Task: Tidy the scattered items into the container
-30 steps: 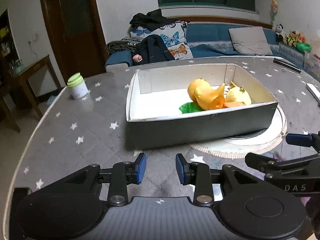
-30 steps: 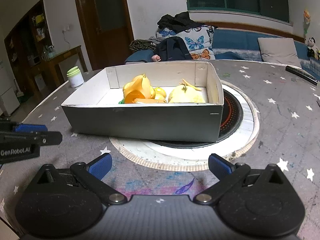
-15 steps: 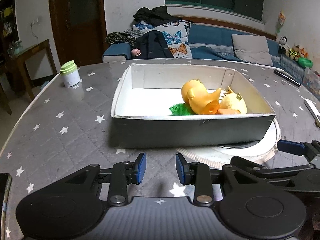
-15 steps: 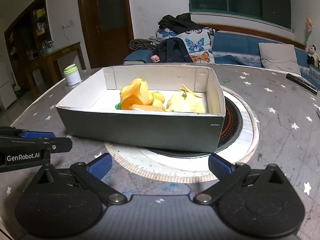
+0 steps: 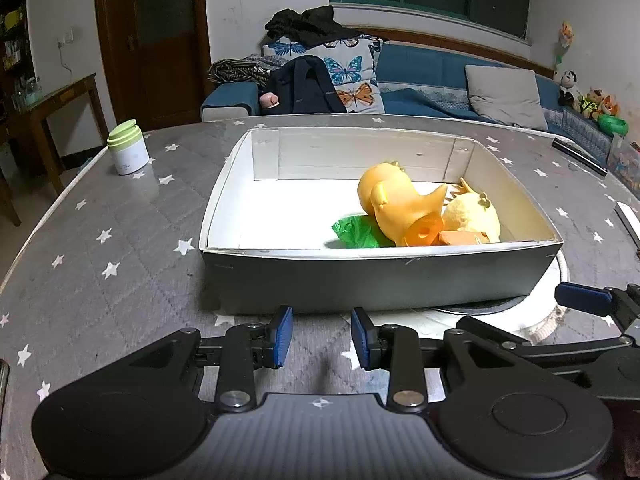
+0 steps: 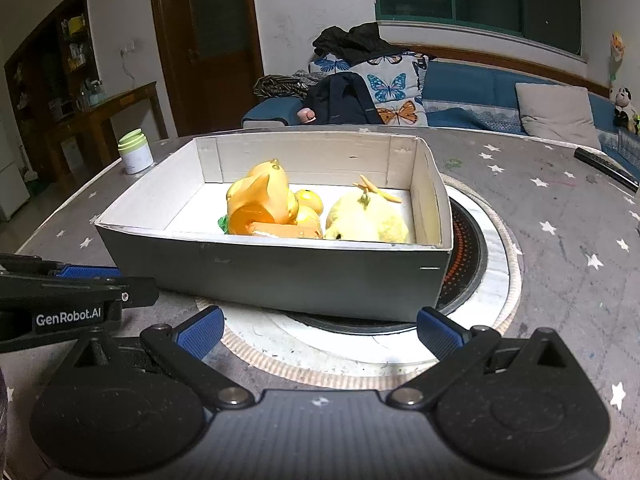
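Left gripper [image 5: 321, 338]: black two-finger tool with blue pads, hanging just short of the box's near wall, fingers set narrow with a small gap, nothing between them.
Right gripper [image 6: 320, 330]: same black-and-blue build, fingers spread wide, nothing held, low over the table in front of the box.
Container: grey cardboard box with a white inside [image 5: 376, 280], open on top, sitting partly over a round black burner with a white ring [image 6: 472, 248] sunk in the table.
Items in the box: all bunched at its right end. An orange plastic duck toy [image 5: 400, 208] lies tipped on its side; a pale yellow plush chick [image 6: 366, 220] lies touching it on the right.
Also in there: a crumpled green wrapper [image 5: 354, 232] tucked against the duck's left side, and a flat orange piece [image 5: 460, 237] along the near wall.
Table: round top under a grey cloth with white stars [image 5: 120, 240].
Off to the left: 1 white jar with a pale green lid [image 5: 128, 147], upright, well apart from the box.
Far right edge: a long black remote-like bar [image 6: 606, 168] lying flat.
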Motion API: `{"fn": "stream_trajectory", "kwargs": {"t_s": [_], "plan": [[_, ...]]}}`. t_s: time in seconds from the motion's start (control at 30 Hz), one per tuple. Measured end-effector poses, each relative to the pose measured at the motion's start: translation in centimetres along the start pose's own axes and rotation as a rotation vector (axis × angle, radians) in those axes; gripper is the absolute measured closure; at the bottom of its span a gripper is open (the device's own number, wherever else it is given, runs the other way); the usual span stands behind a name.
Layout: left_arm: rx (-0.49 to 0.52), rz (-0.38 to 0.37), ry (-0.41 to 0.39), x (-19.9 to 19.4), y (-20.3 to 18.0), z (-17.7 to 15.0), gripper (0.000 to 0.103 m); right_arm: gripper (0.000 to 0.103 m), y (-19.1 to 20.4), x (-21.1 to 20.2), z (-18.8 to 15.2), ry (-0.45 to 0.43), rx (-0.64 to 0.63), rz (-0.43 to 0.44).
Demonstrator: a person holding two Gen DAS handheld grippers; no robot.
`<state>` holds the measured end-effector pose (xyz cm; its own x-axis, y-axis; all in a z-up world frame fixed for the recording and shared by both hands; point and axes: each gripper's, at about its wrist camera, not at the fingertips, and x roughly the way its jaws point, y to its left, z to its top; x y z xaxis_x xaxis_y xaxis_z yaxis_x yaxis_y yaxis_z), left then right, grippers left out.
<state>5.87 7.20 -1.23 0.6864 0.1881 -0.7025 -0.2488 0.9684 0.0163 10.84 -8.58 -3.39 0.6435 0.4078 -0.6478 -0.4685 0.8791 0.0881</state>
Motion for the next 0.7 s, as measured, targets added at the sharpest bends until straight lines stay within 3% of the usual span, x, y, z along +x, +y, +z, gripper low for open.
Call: {"fn": "stream_trajectory", "kwargs": {"t_s": [0.7], "plan": [[0.005, 0.005, 0.018, 0.92, -0.07, 0.38, 0.068, 0.000, -0.21, 0.84, 0.45, 0.010, 0.007, -0.008]]}}
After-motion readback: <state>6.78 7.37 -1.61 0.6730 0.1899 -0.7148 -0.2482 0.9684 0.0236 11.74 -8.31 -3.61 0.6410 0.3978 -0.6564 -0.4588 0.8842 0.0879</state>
